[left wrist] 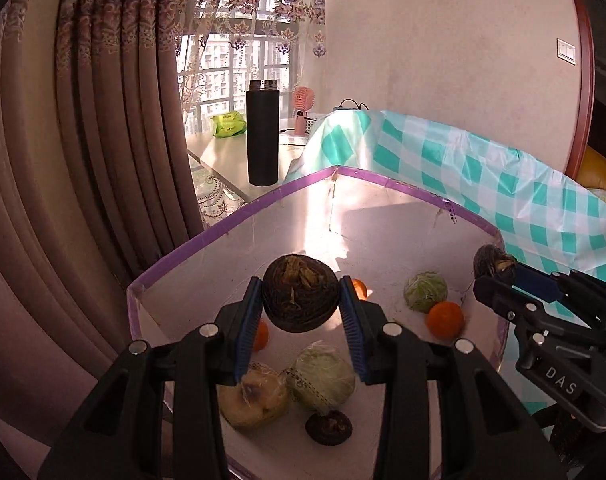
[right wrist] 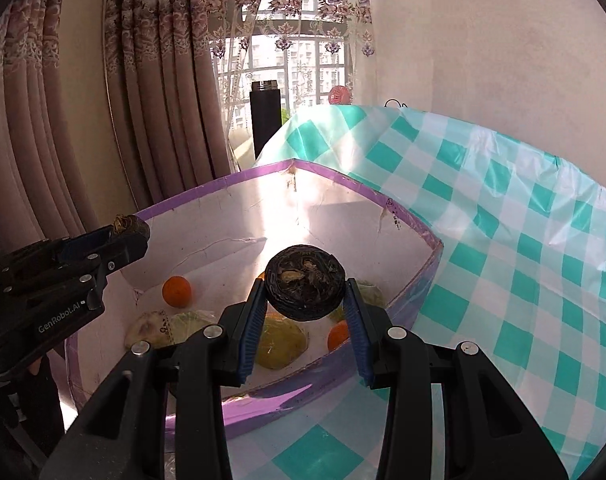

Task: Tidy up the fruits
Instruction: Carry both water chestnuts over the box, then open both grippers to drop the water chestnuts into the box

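My left gripper (left wrist: pixel 301 300) is shut on a dark brown round fruit (left wrist: pixel 300 298) and holds it above the white box with a purple rim (left wrist: pixel 223 224). My right gripper (right wrist: pixel 305 298) is shut on a second dark brown round fruit (right wrist: pixel 305 286) over the box's near right wall (right wrist: pixel 419 280). Each gripper shows in the other's view, the right one (left wrist: pixel 499 270) at the box's right rim, the left one (right wrist: pixel 127 228) at its left rim. In the box lie oranges (left wrist: pixel 445 319), green cabbages (left wrist: pixel 323 376), a yellowish wrapped fruit (left wrist: pixel 253 396) and a small dark fruit (left wrist: pixel 329 427).
A teal and white checked cloth (right wrist: pixel 503 260) covers the surface right of the box. A tall black flask (left wrist: pixel 262 132), a green packet (left wrist: pixel 228 126) and a pink fan (left wrist: pixel 303 106) stand on a white table by the window. Brown curtains (left wrist: pixel 103 120) hang at the left.
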`<state>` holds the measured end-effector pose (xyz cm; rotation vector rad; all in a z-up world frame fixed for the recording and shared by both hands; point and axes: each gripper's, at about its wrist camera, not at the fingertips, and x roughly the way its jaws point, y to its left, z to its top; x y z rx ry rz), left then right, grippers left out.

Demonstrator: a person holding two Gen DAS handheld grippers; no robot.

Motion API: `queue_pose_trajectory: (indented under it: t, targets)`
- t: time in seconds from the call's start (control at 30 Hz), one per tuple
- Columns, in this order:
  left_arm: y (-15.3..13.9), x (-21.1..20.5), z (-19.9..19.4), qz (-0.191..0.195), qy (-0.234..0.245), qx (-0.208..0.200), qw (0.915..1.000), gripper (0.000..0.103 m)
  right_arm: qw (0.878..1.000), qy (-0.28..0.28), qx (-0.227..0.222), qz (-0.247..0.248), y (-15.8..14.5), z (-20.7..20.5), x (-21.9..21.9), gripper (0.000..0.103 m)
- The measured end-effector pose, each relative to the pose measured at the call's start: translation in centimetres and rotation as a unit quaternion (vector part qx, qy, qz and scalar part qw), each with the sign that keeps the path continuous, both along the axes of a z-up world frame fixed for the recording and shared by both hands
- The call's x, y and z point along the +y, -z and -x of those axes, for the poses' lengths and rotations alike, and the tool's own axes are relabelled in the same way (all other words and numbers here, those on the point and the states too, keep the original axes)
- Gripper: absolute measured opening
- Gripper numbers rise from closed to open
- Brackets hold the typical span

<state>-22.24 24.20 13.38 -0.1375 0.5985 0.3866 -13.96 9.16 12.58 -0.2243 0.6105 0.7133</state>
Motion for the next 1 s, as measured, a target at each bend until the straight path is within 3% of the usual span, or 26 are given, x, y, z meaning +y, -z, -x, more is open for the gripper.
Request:
queue_pose_trajectory:
  t: [0.33, 0.63, 0.93, 0.97, 1.0]
  targets:
    - [2.2, 1.3, -1.4, -0.004, -0.013, 0.066, 0.9977, 0.039, 0.988, -0.028, 0.024, 0.148, 2.7, -1.2, 5.0, 0.039]
    - [3.1, 1.9, -2.1, 0.006, -0.028, 0.1, 0.9946, 0.039, 0.978, -0.026, 0.053, 0.202, 4.2, -2.1, 6.6, 0.04]
    - [3.5, 2.2, -2.3, 0.019, -0.033, 0.112, 0.993, 0.04, 0.974, -0.028, 0.064, 0.216, 4.1, -2.6, 6.8, 0.041]
    - [3.5, 2.2, -2.3, 0.023, -0.032, 0.112, 0.9929, 0.04, 0.974, -0.028, 0.065, 0.216, 4.0, -2.6, 6.9, 0.042]
    - [3.5, 2.3, -2.2, 0.027, -0.032, 0.11, 0.993, 0.043, 0.974, -0.025, 0.064, 0.214, 3.9, -2.6, 6.9, 0.049]
